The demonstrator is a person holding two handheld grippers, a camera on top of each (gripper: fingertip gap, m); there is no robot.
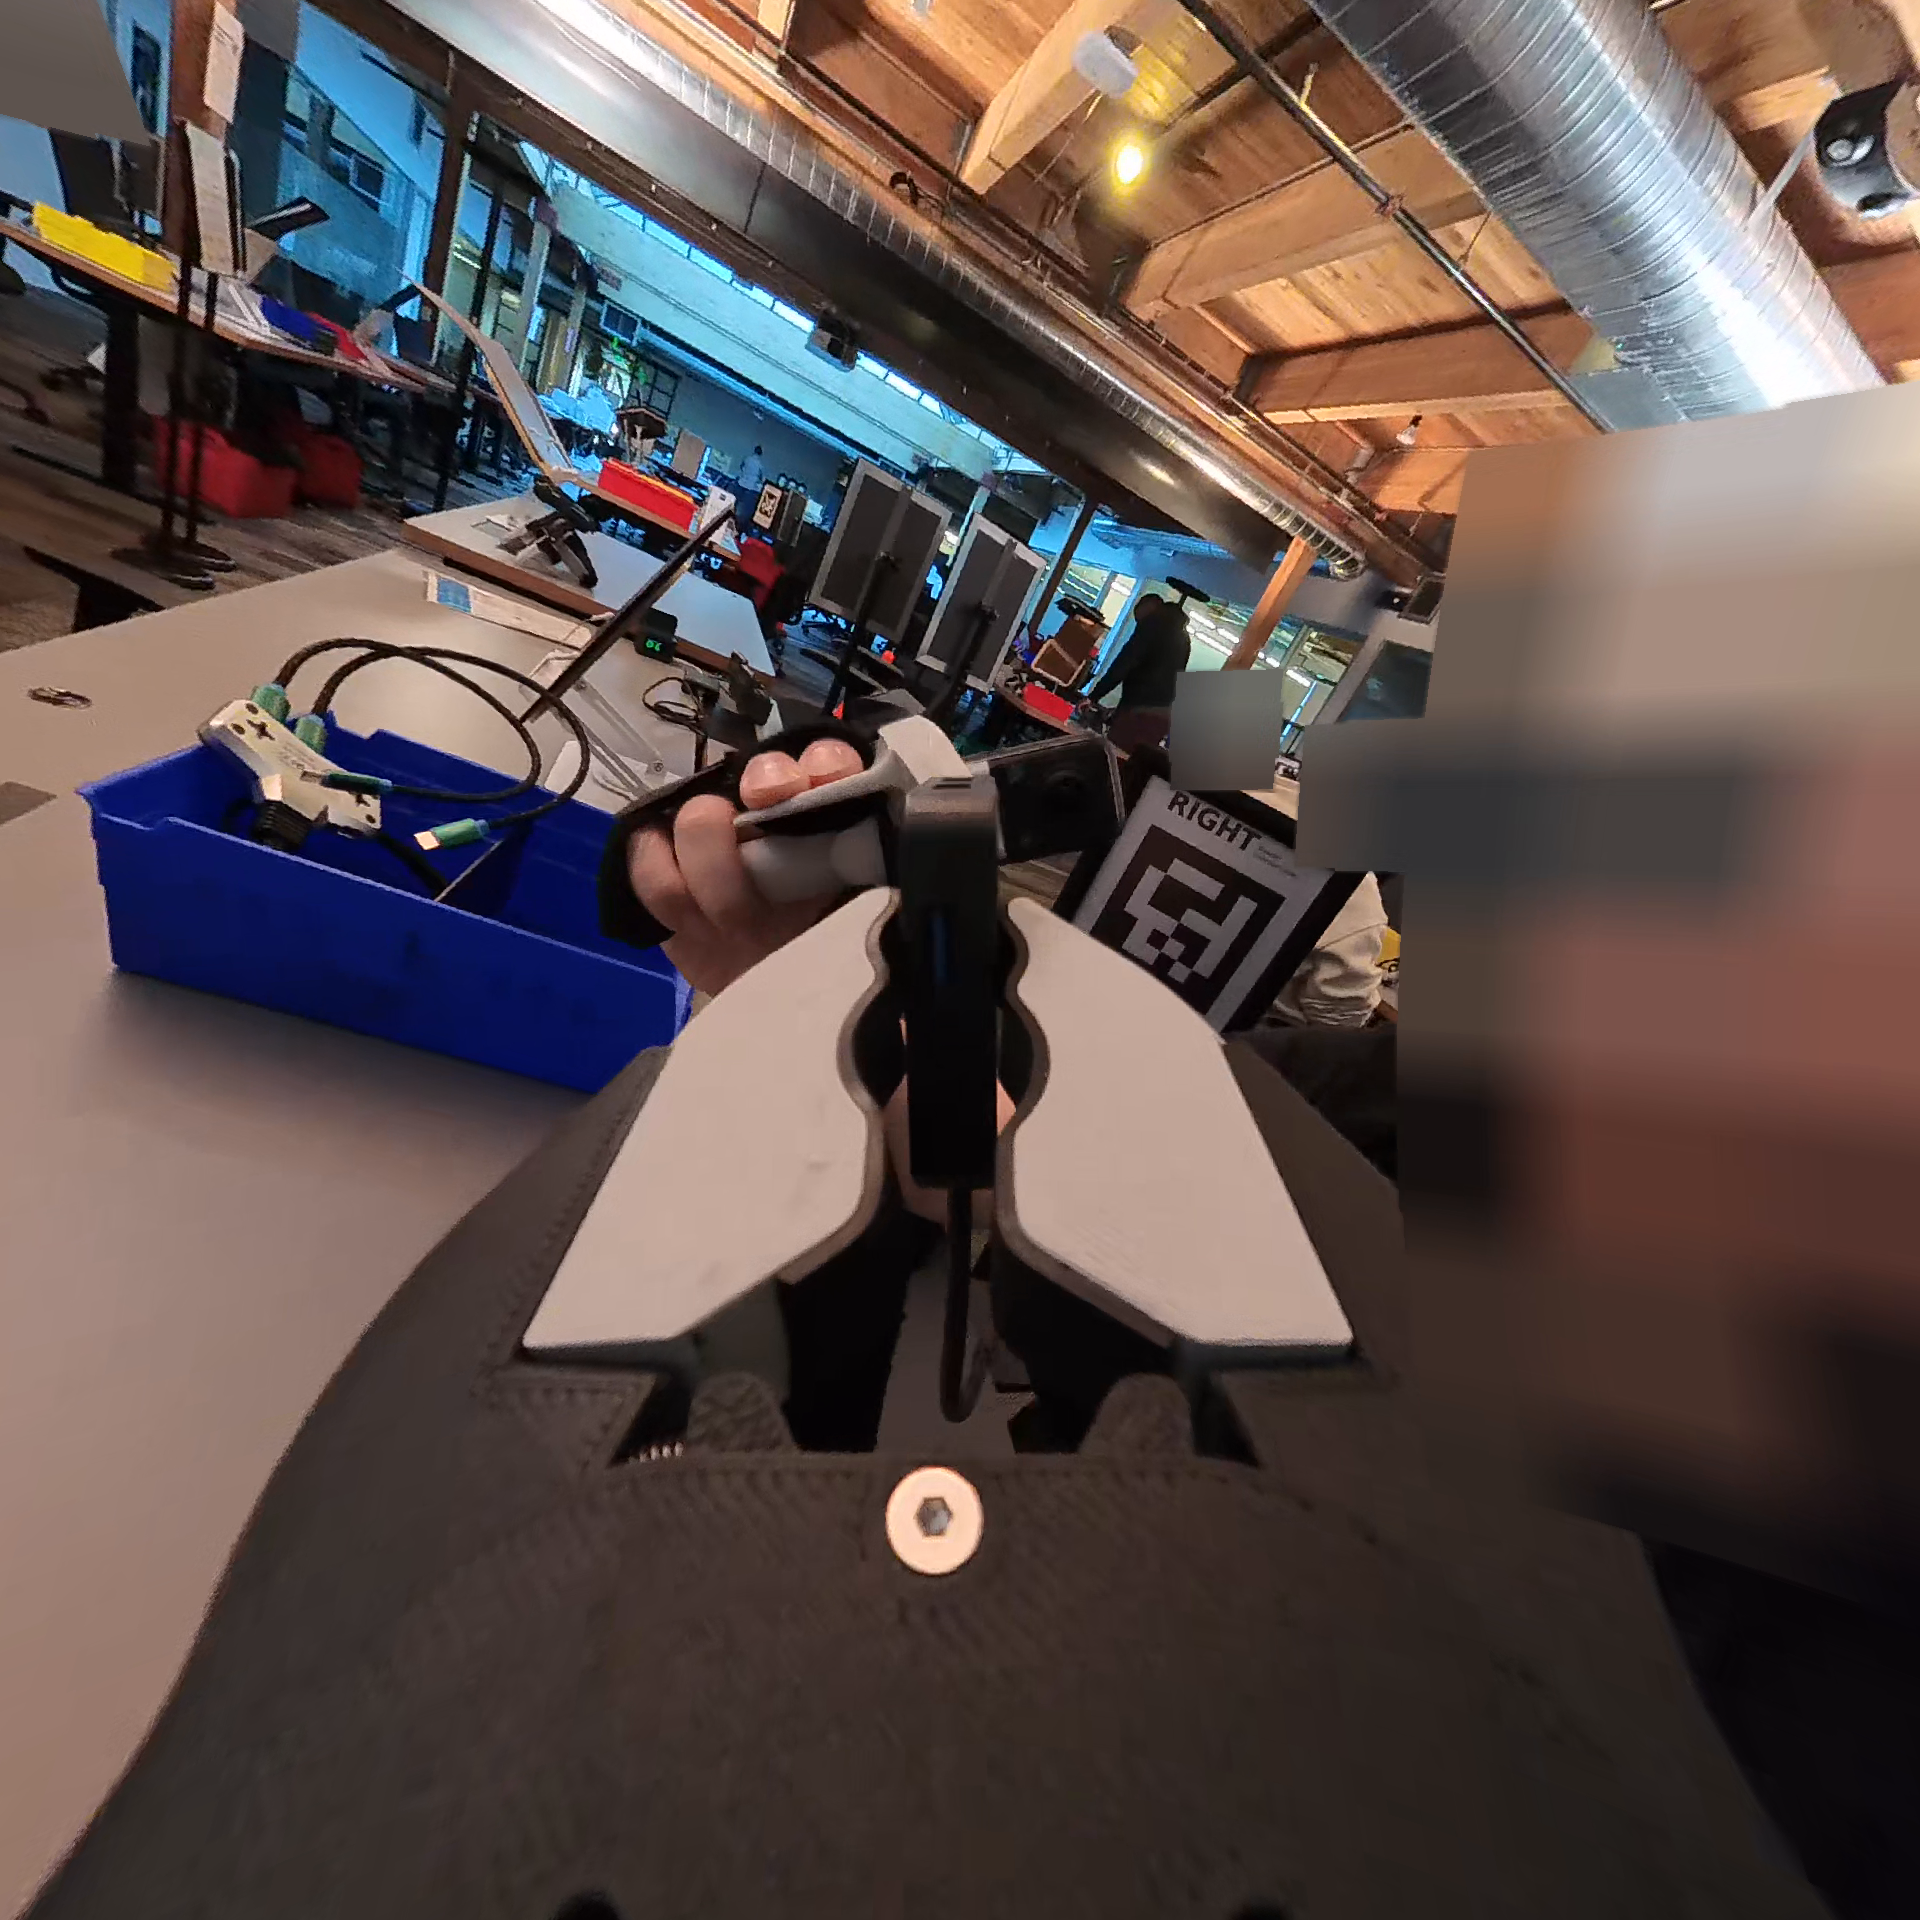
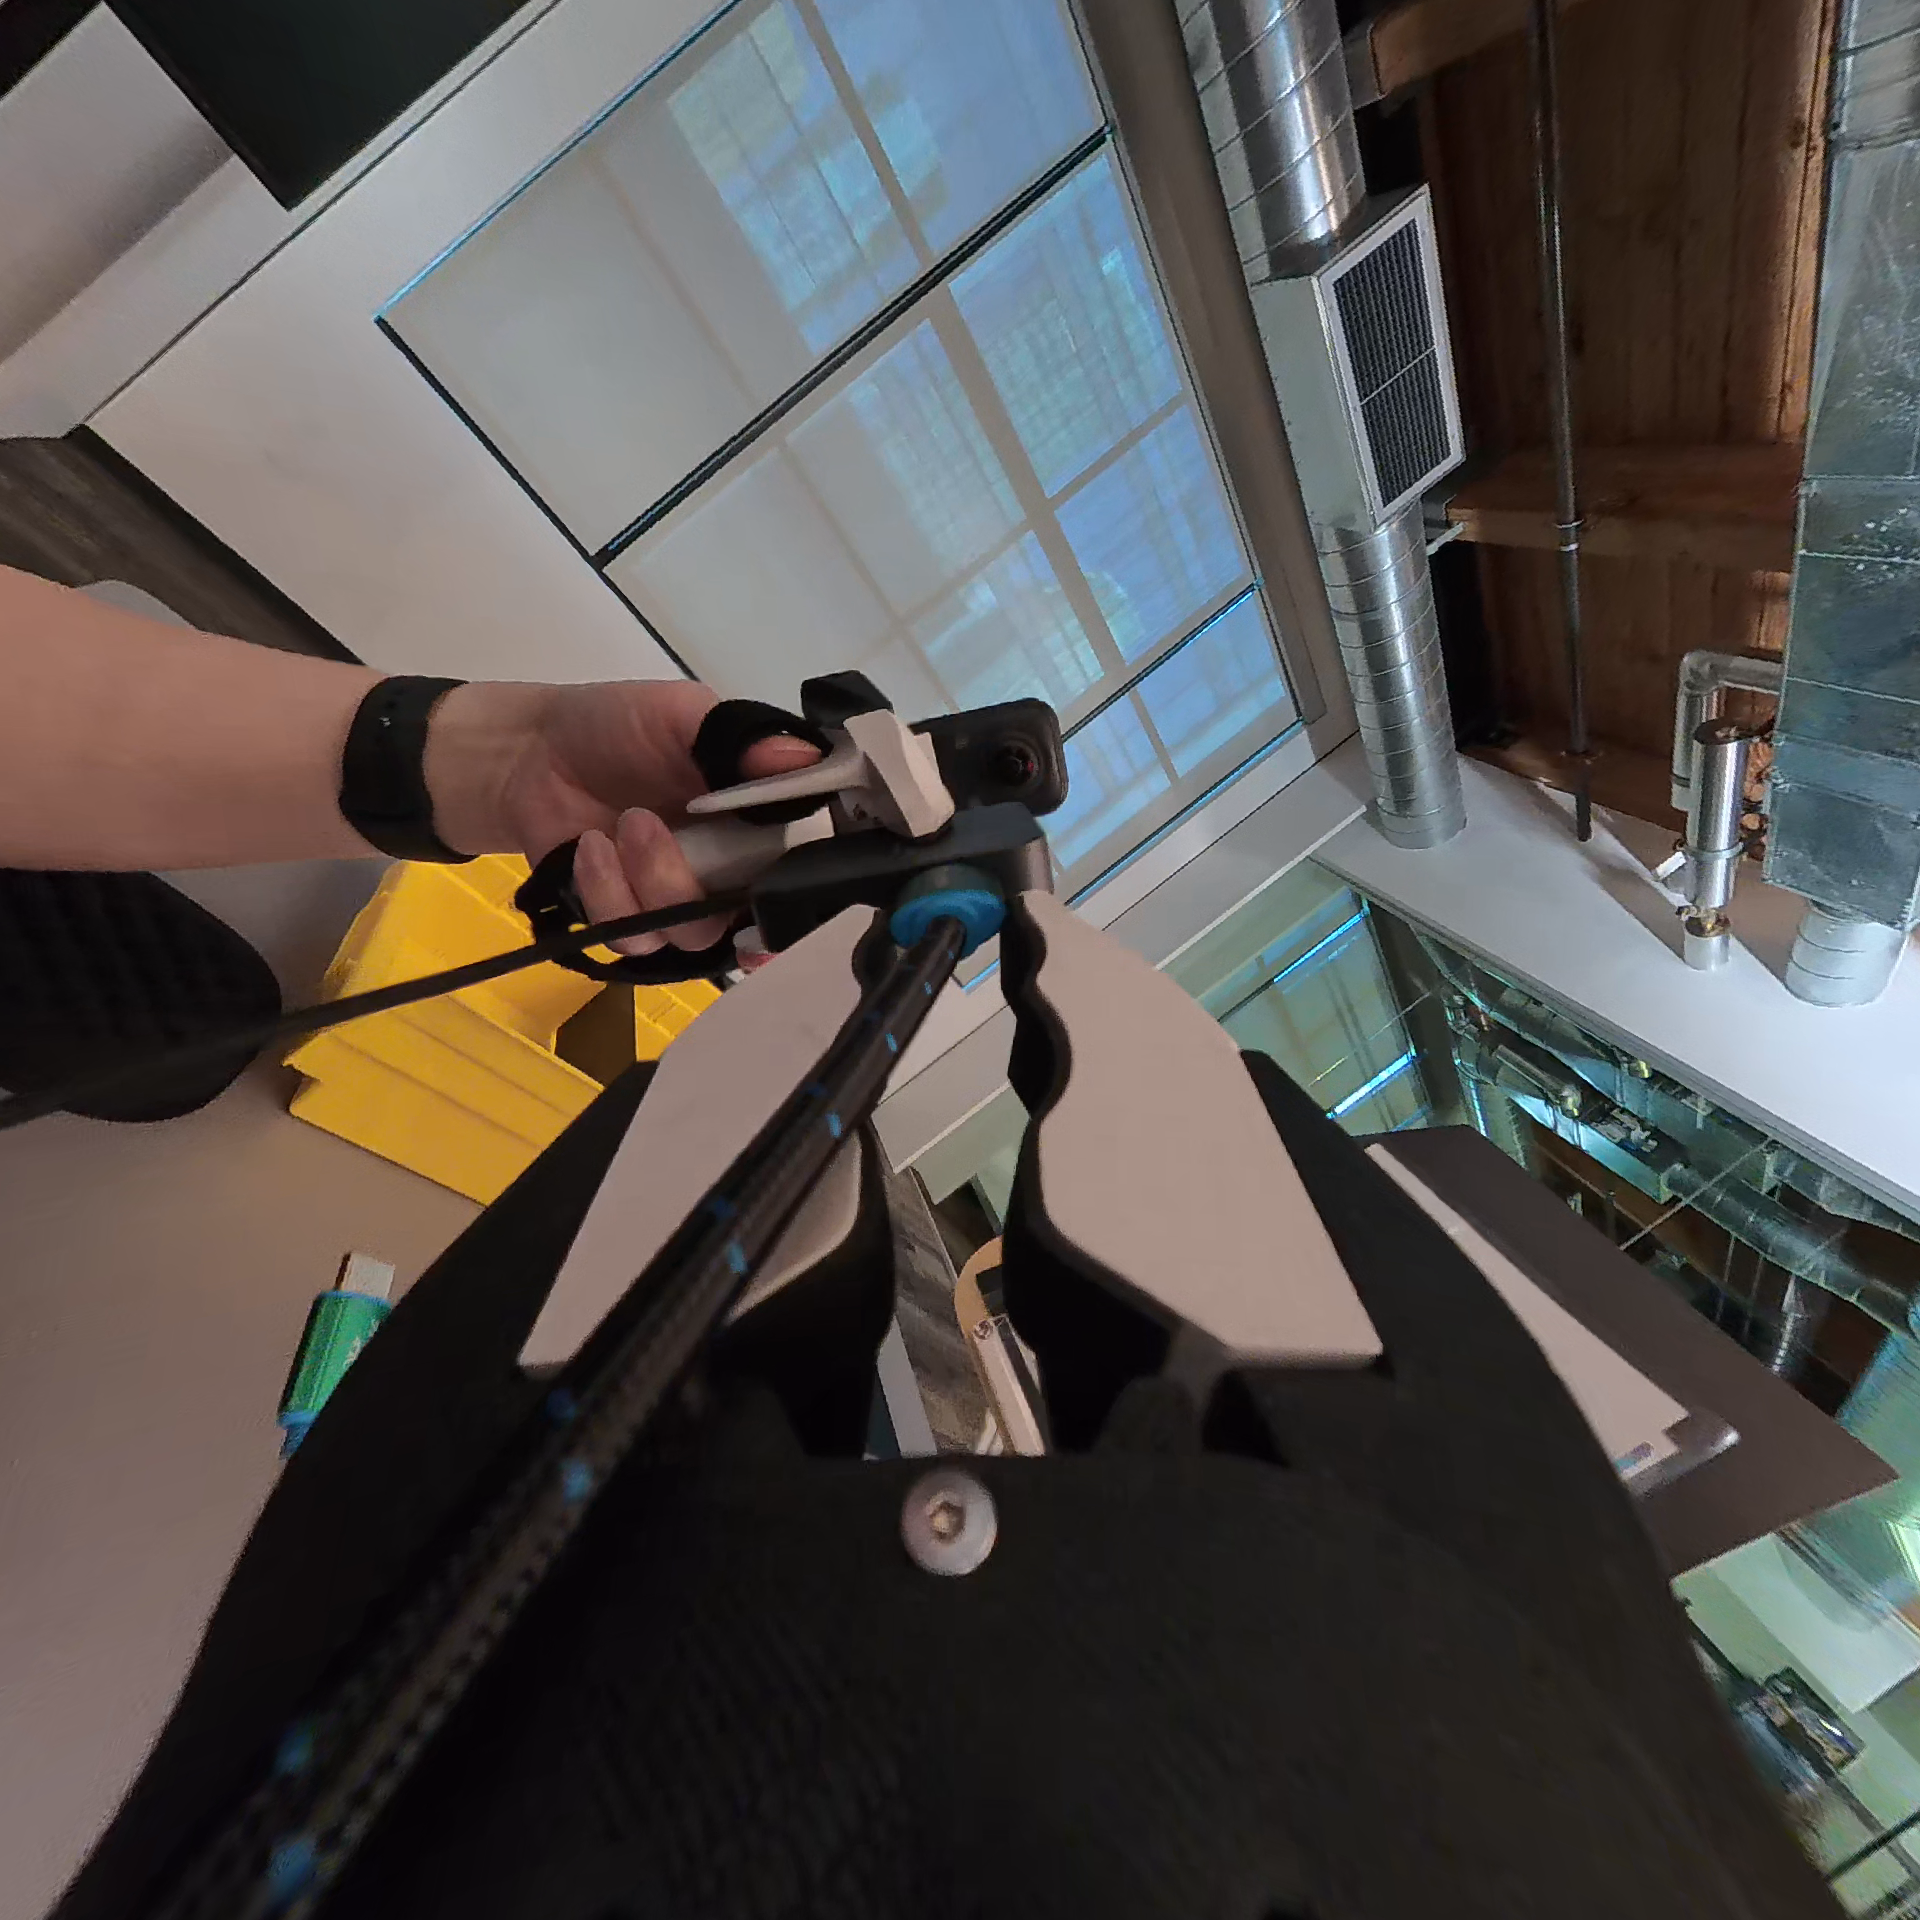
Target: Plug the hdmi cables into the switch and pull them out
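My left gripper (image 1: 943, 935) is shut on the HDMI switch (image 1: 945, 997), a slim black box held upright between its fingers, above the table. The switch's own thin black lead (image 1: 958, 1299) hangs down from its lower end. In the right wrist view the switch (image 2: 831, 878) lies across the fingertips. My right gripper (image 2: 945, 920) is closed around the blue-collared plug (image 2: 940, 906) of a black braided HDMI cable (image 2: 790, 1132), which sits against the switch's face. The cable runs back over the left finger toward the camera.
A blue bin (image 1: 343, 925) on the grey table holds a white hub (image 1: 281, 764) and green-ended cables. A yellow bin (image 2: 447, 1060) and a loose green plug (image 2: 348, 1335) lie on the table. A person's hands hold both gripper handles.
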